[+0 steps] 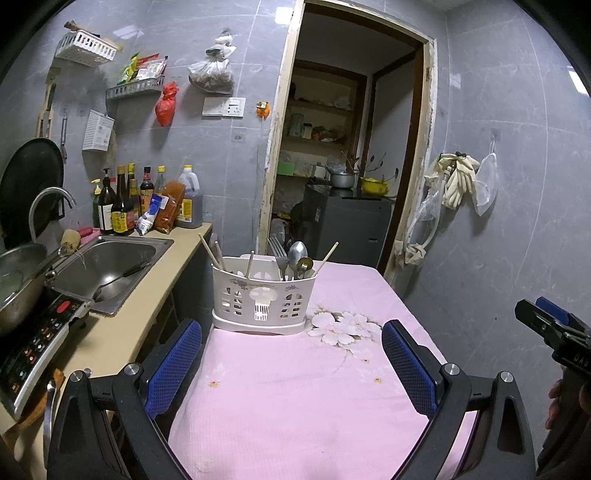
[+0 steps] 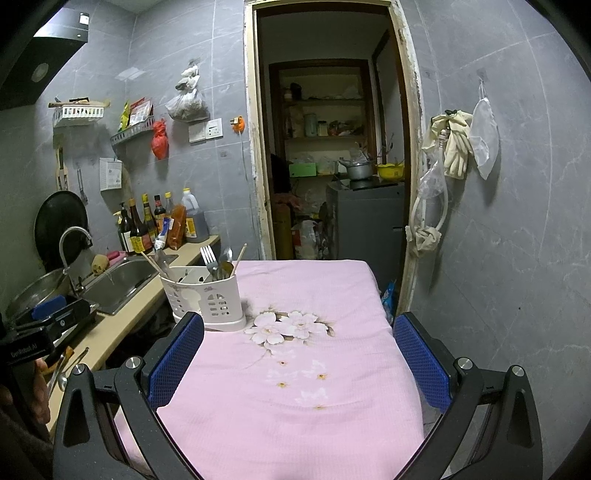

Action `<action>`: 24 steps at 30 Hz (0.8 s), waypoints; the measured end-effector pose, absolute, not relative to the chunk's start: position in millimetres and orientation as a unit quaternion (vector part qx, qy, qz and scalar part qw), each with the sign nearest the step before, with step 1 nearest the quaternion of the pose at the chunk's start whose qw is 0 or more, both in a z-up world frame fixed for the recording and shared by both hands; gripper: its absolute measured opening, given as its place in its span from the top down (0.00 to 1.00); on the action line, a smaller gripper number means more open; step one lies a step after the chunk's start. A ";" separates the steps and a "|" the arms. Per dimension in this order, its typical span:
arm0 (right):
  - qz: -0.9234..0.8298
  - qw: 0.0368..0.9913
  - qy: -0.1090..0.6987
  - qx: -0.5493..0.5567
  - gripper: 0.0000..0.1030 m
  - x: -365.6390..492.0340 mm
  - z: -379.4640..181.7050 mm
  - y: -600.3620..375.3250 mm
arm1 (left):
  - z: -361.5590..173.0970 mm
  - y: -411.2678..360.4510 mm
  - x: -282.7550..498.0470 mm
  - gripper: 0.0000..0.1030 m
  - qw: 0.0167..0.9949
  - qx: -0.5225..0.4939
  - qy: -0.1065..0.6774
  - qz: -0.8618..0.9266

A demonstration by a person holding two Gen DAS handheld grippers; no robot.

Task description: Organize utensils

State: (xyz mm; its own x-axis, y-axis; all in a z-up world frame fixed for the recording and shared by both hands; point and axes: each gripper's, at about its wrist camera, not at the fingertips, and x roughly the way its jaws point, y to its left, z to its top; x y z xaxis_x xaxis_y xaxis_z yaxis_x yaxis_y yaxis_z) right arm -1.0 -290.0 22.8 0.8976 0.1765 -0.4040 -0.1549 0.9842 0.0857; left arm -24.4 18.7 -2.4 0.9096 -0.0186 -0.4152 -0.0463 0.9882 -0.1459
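Since fork point(image 1: 277, 251), spoon point(image 1: 297, 254) & chopsticks point(image 1: 210, 249) already stand in the white caddy point(image 1: 263, 299) at far-left of the pink-clothed surface point(image 1: 295, 387), sorting looks near done; nothing loose in view. Left gripper point(image 1: 291, 365) & right gripper point(image 2: 299, 363): jaws wide, empty. Text: "DexRobot.AI" on left gripper body, right-wrist view.

Dim, cool indoor light, strong fisheye bend in both views.
Black vignette fills the corners; glare patches sit on the wall tiles point(image 1: 125, 33) at eleven o'clock. The doorway point(image 2: 328, 155) at twelve recedes into shadow, and detail stays fairly sharp.
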 end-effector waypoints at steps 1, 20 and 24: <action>0.086 0.973 0.211 0.027 0.02 -0.1 22.5 -291.2 | -2.9 18.5 -25.0 0.04 0.974 -0.075 0.213 0.007; 0.086 0.973 0.211 0.025 0.02 -0.7 22.4 -290.8 | -1.6 16.7 -21.4 0.04 0.974 -0.074 0.216 0.006; 0.086 0.973 0.211 0.025 0.02 -0.9 22.7 -290.5 | -2.1 18.0 -23.5 0.04 0.974 -0.075 0.214 0.005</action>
